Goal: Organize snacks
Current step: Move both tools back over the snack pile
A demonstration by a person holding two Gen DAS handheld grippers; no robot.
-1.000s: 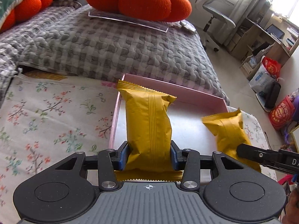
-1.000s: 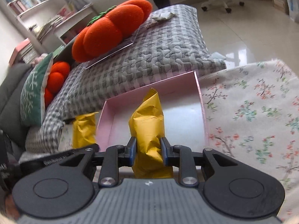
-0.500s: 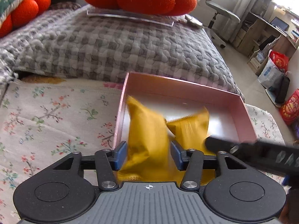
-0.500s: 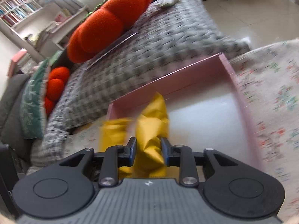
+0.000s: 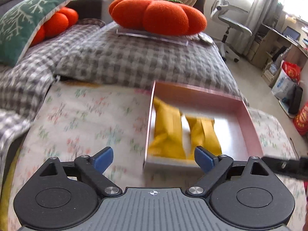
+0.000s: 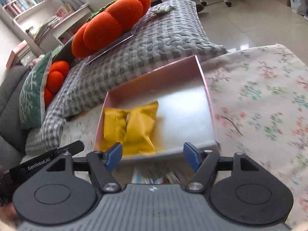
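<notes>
Both yellow snack packs (image 5: 168,129) are lying side by side in the pink box (image 5: 248,119) now, so that bit looks done; can't spot more snacks from here. The left hand-held gripper (image 5: 154,158) and right hand-held gripper (image 6: 152,154) have just been opening, nothing between the jaws. Box sits on a floral cloth (image 5: 86,119), grey checked quilt (image 5: 134,61) and pumpkin cushions (image 5: 157,15) behind.

Straight beyond our tongs we see a grey checked quilt (image 5: 134,61) with an orange pumpkin-shaped cushion (image 5: 159,15) resting on a clear sheet. Beneath and left of them spreads the floral cloth (image 5: 86,119). Far right stands what looks like a swivel chair (image 5: 229,21).
</notes>
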